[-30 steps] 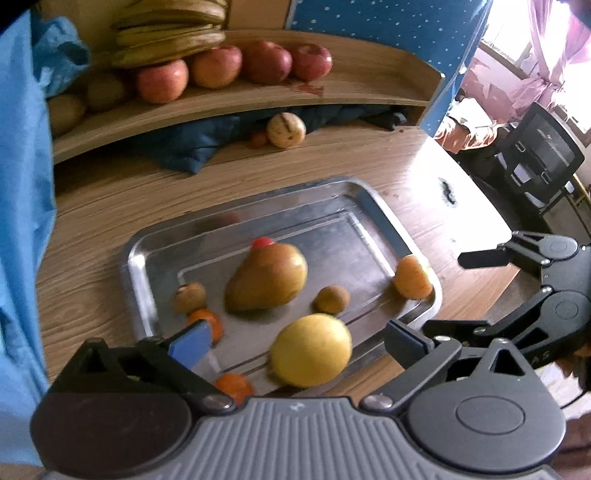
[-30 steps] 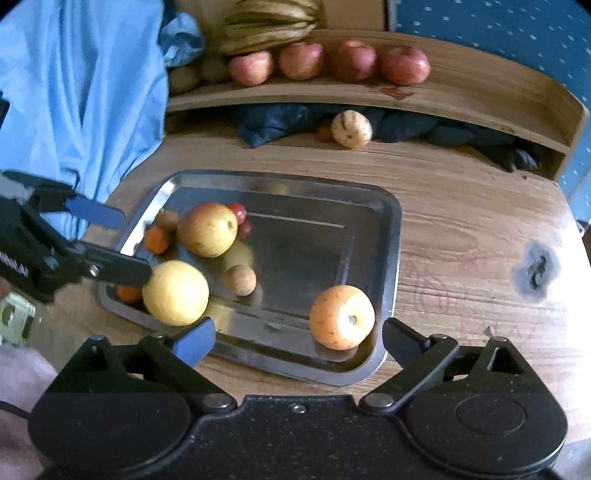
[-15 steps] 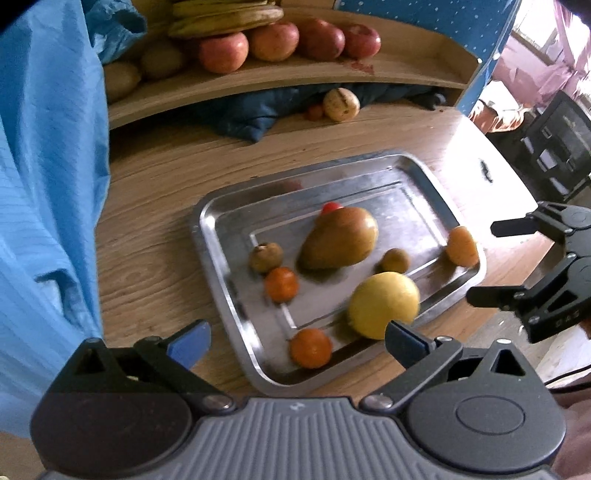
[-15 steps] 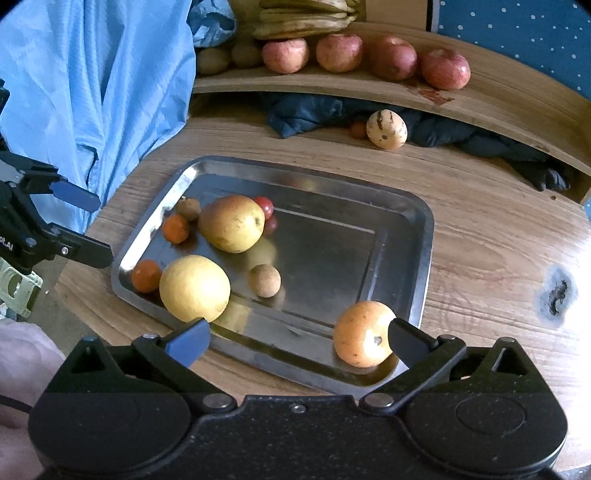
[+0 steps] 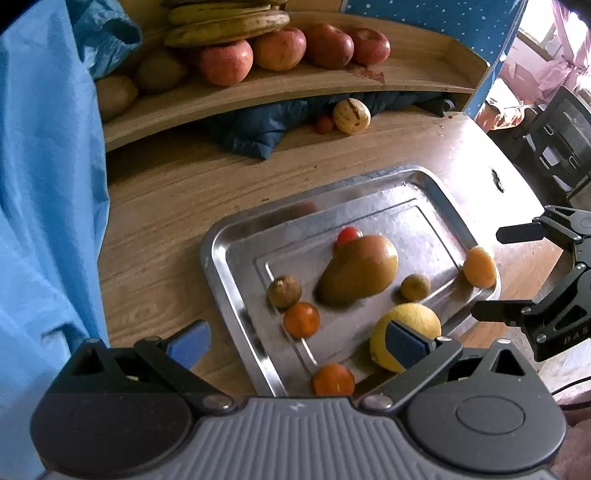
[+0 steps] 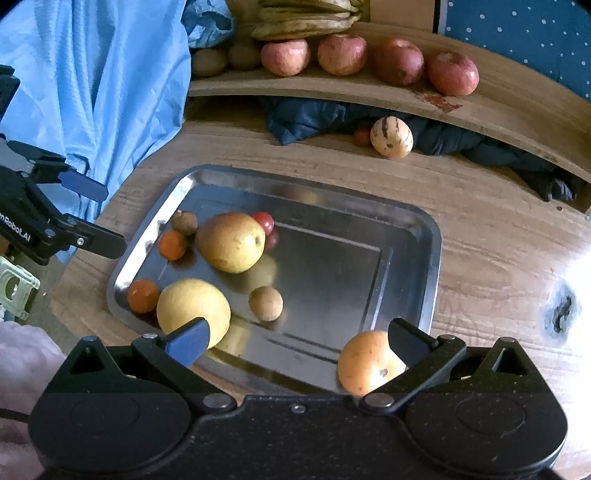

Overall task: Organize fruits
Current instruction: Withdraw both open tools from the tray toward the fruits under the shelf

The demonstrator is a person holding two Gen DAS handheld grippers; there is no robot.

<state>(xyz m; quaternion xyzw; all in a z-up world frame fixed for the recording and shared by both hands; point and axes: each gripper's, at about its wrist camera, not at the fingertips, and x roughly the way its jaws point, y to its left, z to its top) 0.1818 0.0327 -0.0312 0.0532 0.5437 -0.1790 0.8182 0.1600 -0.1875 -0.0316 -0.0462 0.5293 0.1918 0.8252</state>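
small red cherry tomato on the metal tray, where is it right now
The small red cherry tomato sits toward the far side of the metal tray, tucked against the far side of the large yellow-brown pear; the left wrist view shows it there too.

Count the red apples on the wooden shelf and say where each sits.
4, in a row on the shelf: far left under the bananas, second, third, rightmost. More may be hidden.
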